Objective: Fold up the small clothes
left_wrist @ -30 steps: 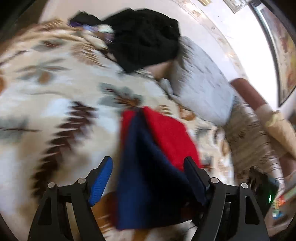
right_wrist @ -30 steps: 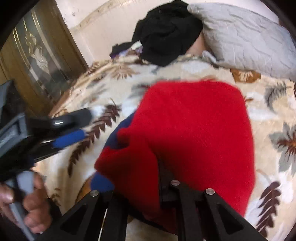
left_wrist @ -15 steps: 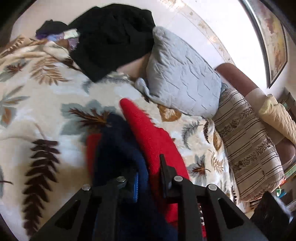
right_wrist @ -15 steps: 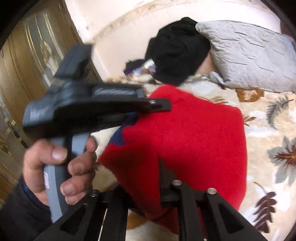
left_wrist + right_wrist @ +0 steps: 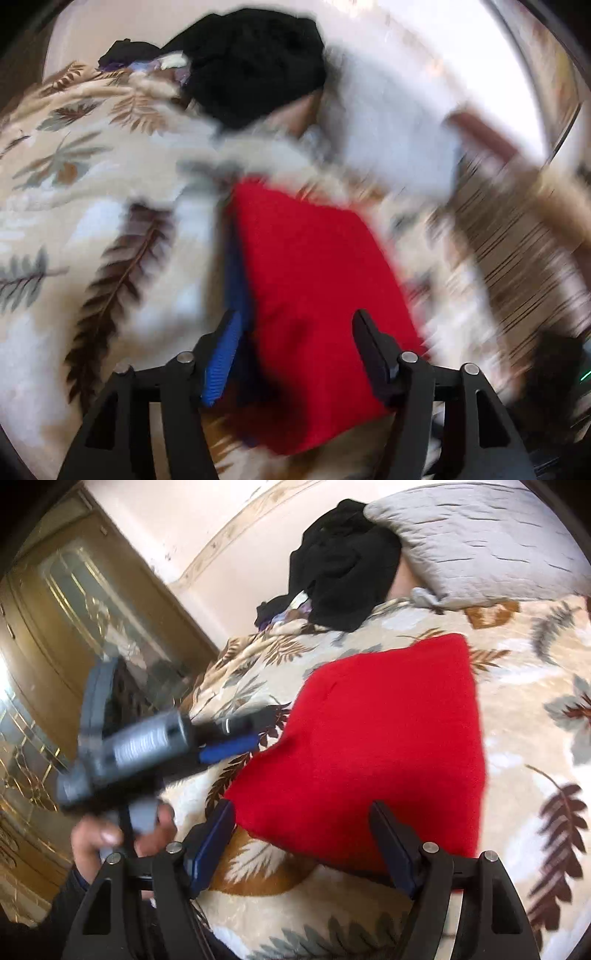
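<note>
The red garment (image 5: 373,746) lies folded flat on the leaf-patterned blanket (image 5: 524,701) of the bed, a navy layer (image 5: 236,273) peeping out along its left edge in the left wrist view. Both grippers have just been opening. The right gripper (image 5: 303,834) has its jaws well apart, straddling the near edge of the garment without pressing it. The left gripper (image 5: 295,350) is part open; the cloth sits between its jaws, but that view is smeared with motion, so whether the blue pad (image 5: 221,362) rubs the navy edge cannot be told.

The step in hand appears to be letting go after a fold. To do it well, draw both grippers straight back toward six o'clock and slightly up, so neither pad drags the top layer and reopens the fold. If a further fold is wanted, take the near corners cleanly, pinching every layer together.

In the right wrist view the garment's long axis runs from about seven o'clock to one o'clock, its far corner aimed toward the grey pillow (image 5: 480,542) and the black clothes heap (image 5: 343,561) at twelve o'clock. The person's hand (image 5: 122,838) holds the left gripper at nine o'clock.
</note>
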A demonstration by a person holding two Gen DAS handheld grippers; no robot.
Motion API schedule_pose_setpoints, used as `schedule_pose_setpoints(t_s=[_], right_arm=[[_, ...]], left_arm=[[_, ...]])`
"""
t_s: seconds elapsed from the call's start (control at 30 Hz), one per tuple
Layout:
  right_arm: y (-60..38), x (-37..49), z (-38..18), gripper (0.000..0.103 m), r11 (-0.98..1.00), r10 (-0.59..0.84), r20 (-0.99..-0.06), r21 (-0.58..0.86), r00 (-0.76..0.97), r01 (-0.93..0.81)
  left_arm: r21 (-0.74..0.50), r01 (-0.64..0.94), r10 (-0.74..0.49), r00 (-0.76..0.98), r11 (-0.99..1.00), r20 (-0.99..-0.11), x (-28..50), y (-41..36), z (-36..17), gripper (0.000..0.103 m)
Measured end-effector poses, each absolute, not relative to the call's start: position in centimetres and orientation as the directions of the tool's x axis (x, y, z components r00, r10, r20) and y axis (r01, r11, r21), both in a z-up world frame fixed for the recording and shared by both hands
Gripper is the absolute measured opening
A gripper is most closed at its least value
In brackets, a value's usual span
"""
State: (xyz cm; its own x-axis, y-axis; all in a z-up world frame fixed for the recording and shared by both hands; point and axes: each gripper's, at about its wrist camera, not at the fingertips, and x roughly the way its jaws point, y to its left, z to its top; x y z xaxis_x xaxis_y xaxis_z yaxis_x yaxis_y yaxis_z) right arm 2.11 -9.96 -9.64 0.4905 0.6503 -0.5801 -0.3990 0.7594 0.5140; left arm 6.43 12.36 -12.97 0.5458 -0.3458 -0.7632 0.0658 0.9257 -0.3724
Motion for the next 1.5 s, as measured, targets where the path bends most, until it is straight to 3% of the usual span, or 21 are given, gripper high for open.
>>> schedule_pose_setpoints(t_s=[0.03,0.1,0.27,0.4,0.5,0.57,0.6,0.63,0.73,0.8,0.83,0.93,1.1,1.17,1.23,1.3,1.4,1.43,1.5], right_arm=[[-10.6,2.0,-9.9,0.078,0.762,0.647,-0.586,0.523,0.488,-0.383],[-12.0,2.1,-10.1,0.078,0.754,0.655,-0.582,0.553,0.482,-0.356],[-15.3,2.3,-10.4,0.078,0.733,0.664,-0.557,0.617,0.499,-0.286],[-17.9,5.1,-11.5,0.079,0.665,0.696,-0.519,0.727,0.496,-0.172],[-18.6,8.7,-13.5,0.080,0.623,0.729,-0.530,0.777,0.434,-0.097],[-18.0,11.1,-16.0,0.080,0.608,0.747,-0.561,0.794,0.358,-0.023],[-17.1,12.0,-16.8,0.074,0.614,0.754,-0.584,0.789,0.301,-0.006],[-16.3,12.3,-16.5,0.054,0.641,0.741,-0.606,0.767,0.288,-0.035],[-14.2,11.0,-12.6,0.043,0.771,0.628,-0.688,0.614,0.362,-0.171],[-14.1,10.4,-13.1,0.044,0.808,0.579,-0.714,0.567,0.395,-0.159],[-14.1,10.5,-14.3,0.052,0.818,0.564,-0.735,0.559,0.377,-0.134],[-15.5,10.5,-14.4,0.062,0.740,0.656,-0.664,0.660,0.360,-0.130],[-17.2,15.2,-13.4,0.082,0.707,0.665,-0.621,0.703,0.415,-0.081],[-16.6,18.4,-15.5,0.080,0.710,0.669,-0.660,0.704,0.343,-0.029],[-15.4,19.9,-15.3,0.052,0.700,0.688,-0.655,0.712,0.312,-0.049],[-13.2,18.3,-11.4,0.045,0.807,0.588,-0.711,0.553,0.386,-0.209],[-13.3,18.1,-12.7,0.047,0.846,0.527,-0.750,0.508,0.400,-0.161],[-13.9,18.4,-14.1,0.054,0.836,0.534,-0.755,0.538,0.381,-0.106],[-14.9,17.6,-14.0,0.060,0.782,0.594,-0.703,0.618,0.391,-0.076]], left_arm=[[-0.370,0.016,-0.331,0.486,0.929,-0.809,6.8,12.9,-15.2,0.033],[-0.464,-0.034,-0.388,0.497,0.885,-0.776,6.2,14.5,-15.8,0.035],[-0.387,0.027,-0.321,0.612,0.922,-0.722,3.9,12.9,-10.1,0.033],[-0.304,0.112,-0.298,0.668,0.946,-0.682,4.0,9.8,-8.3,0.062],[-0.156,0.038,-0.147,0.609,0.987,-0.780,6.2,8.7,-12.0,0.062],[-0.205,-0.008,-0.166,0.558,0.979,-0.813,6.9,9.5,-15.0,0.065],[-0.244,-0.021,-0.189,0.570,0.970,-0.800,6.7,10.2,-15.1,0.065],[-0.242,-0.024,-0.186,0.567,0.970,-0.802,6.6,10.4,-15.0,0.065],[-0.224,-0.003,-0.181,0.580,0.975,-0.794,6.8,10.4,-15.1,0.065],[-0.245,0.001,-0.200,0.584,0.970,-0.787,6.6,10.4,-15.3,0.065],[-0.243,0.008,-0.202,0.587,0.970,-0.784,6.6,10.4,-15.4,0.066],[-0.240,0.021,-0.205,0.597,0.970,-0.776,6.2,10.4,-15.4,0.066],[-0.253,0.028,-0.219,0.600,0.967,-0.769,6.2,10.7,-15.6,0.066],[-0.256,0.030,-0.222,0.602,0.966,-0.767,6.2,10.7,-15.7,0.067],[-0.260,0.030,-0.225,0.603,0.965,-0.766,6.1,10.8,-15.7,0.067],[-0.261,0.029,-0.225,0.604,0.965,-0.765,6.1,10.8,-15.7,0.067],[-0.257,0.031,-0.223,0.604,0.966,-0.765,6.1,10.6,-15.7,0.068],[-0.251,0.034,-0.220,0.605,0.967,-0.765,6.1,10.5,-15.7,0.069],[-0.250,0.039,-0.221,0.607,0.967,-0.763,6.0,10.6,-15.6,0.069]])
